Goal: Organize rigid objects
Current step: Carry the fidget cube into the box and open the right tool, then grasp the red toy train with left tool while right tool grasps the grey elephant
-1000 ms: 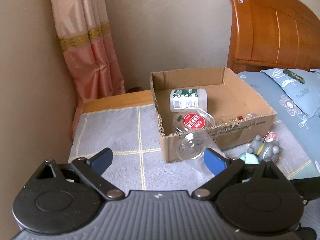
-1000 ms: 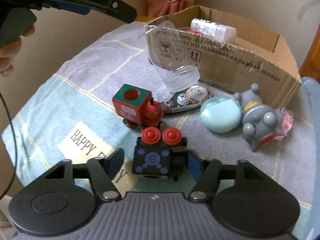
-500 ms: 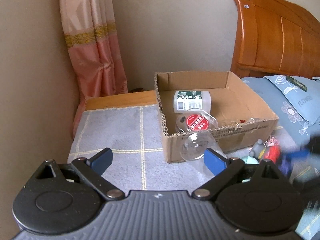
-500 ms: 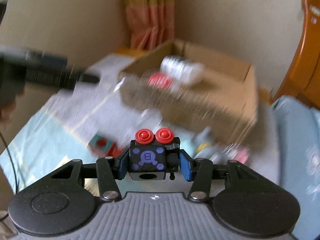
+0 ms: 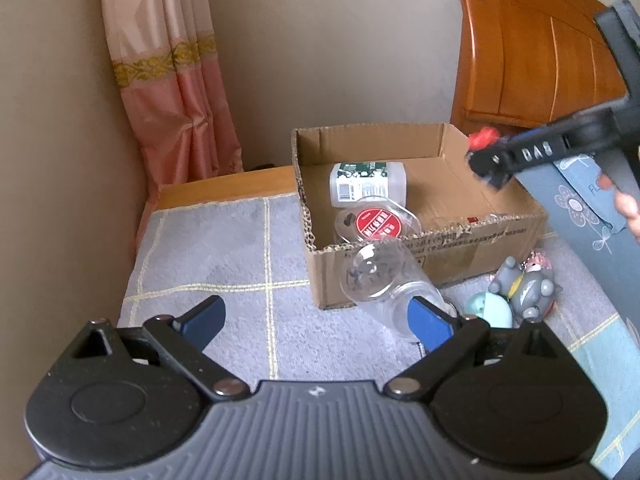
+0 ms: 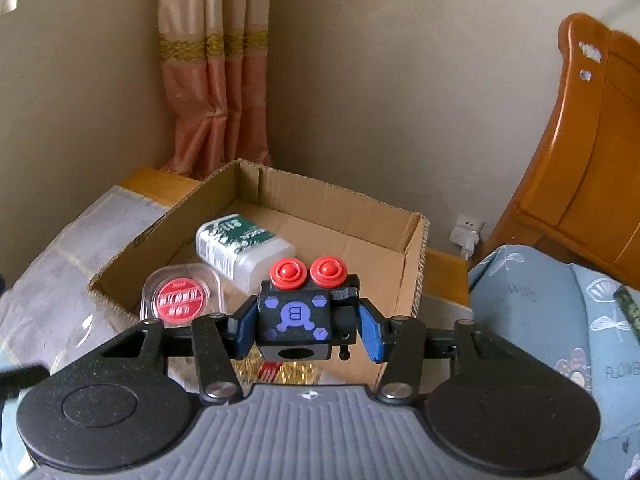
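My right gripper (image 6: pixel 306 330) is shut on a black toy train car (image 6: pixel 298 316) with two red knobs and a purple "B", and holds it above the open cardboard box (image 6: pixel 416 264). In the left wrist view the right gripper (image 5: pixel 490 164) hangs over the box's right side (image 5: pixel 440 148). The box holds a white bottle (image 5: pixel 366 186) and a clear tub with a red label (image 5: pixel 376 222). My left gripper (image 5: pixel 316 322) is open and empty, low in front of the box. A clear plastic cup (image 5: pixel 384 284) lies against the box front.
A grey toy figure (image 5: pixel 524 286) and a pale blue round case (image 5: pixel 490 310) lie on the blanket right of the cup. A pink curtain (image 5: pixel 172 80) hangs at the back left. A wooden headboard (image 5: pixel 532 48) and blue pillow (image 6: pixel 560 308) are at the right.
My right gripper closed on the black train car, lifted it off the blanket and carried it up over the box. My left gripper stayed open and nearly still.
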The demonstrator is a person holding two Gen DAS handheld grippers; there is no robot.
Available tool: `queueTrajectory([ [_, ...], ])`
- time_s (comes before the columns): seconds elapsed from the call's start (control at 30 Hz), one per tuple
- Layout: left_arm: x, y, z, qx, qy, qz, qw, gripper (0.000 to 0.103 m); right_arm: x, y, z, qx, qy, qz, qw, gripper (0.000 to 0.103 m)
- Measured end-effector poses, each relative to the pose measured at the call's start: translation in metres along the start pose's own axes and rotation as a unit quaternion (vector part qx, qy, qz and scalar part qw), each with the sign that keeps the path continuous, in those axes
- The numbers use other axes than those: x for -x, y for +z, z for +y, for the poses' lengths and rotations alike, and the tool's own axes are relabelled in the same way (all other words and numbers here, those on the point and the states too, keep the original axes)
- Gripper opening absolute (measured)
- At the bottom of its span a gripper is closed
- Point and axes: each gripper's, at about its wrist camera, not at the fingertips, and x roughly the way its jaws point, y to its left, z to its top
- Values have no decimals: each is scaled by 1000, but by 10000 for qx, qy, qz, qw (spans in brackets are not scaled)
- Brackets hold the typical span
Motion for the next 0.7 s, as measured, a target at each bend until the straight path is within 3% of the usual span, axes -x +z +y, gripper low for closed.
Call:
queueTrajectory([
  [0.07, 0, -1, -2, -23, -14, 14, 10000, 97, 4, -2, -2, -120, 9, -85, 9999, 90],
  [0.27, -1, -2, -8, -132, -27, 62, 9999, 97, 30, -25, 4, -195, 115, -134, 9997, 102],
  [0.5, -2, -10, -23, -231, -152, 79, 9996, 97, 56, -67, 11, -220, -38, -192, 9996, 103],
  [0.7, -13, -24, -44, -459, -338, 197, 9982, 97, 60, -111, 9, -605, -159, -85, 9980, 103],
])
